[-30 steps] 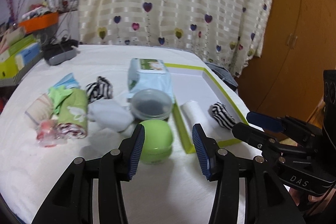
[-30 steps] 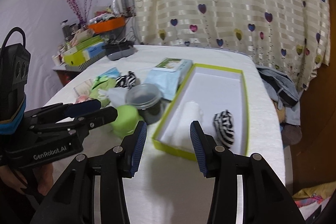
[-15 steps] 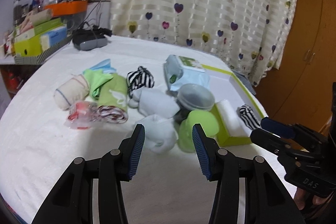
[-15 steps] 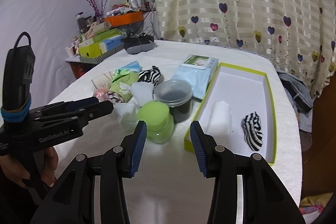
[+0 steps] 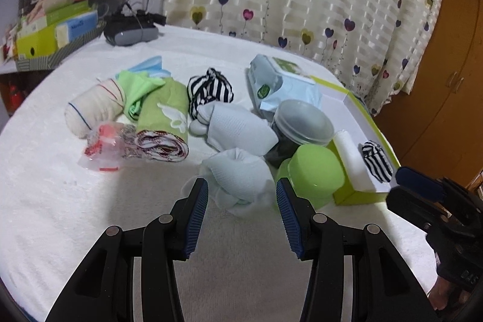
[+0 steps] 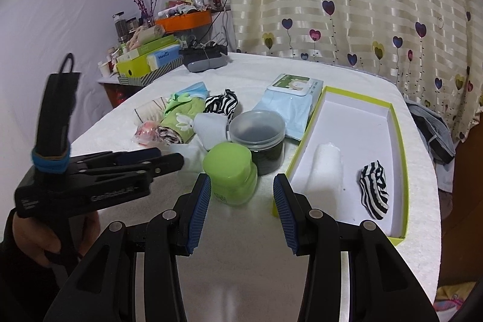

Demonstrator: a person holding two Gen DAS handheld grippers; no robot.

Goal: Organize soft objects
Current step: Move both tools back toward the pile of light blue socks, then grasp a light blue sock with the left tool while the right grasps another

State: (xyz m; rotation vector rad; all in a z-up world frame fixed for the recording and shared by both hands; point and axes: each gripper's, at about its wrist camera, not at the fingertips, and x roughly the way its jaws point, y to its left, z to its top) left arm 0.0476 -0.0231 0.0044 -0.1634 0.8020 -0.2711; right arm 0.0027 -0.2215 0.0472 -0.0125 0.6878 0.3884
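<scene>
The left gripper [image 5: 241, 201] hangs with its jaws spread and nothing pinched, just short of a pale blue sock bundle [image 5: 241, 174] that lies on the white-covered table [image 5: 60, 201] near its front edge. The right gripper [image 6: 240, 198] is spread too and empty, just before a green-lidded jar [image 6: 231, 171], which stands beside the near left corner of the yellow-green box [image 6: 401, 147]. Inside that box, toward its near end, lie a white roll [image 6: 329, 162] and a black-and-white striped sock ball [image 6: 374, 189], apart from each other. Behind the green jar stands a dark jar with a clear lid [image 6: 256, 132], touching it or nearly so. A second pale sock [image 5: 238, 125] lies just beyond the first. Farther left sit a green rolled cloth [image 5: 163, 122], a cream sock roll [image 5: 93, 110] and a small clear packet [image 5: 99, 150]. Beyond them lie another striped sock ball [image 5: 209, 89] and a wet-wipe pack [image 5: 280, 83] against the box's left wall. A dark device [image 5: 129, 32] rests at the table's far edge.
</scene>
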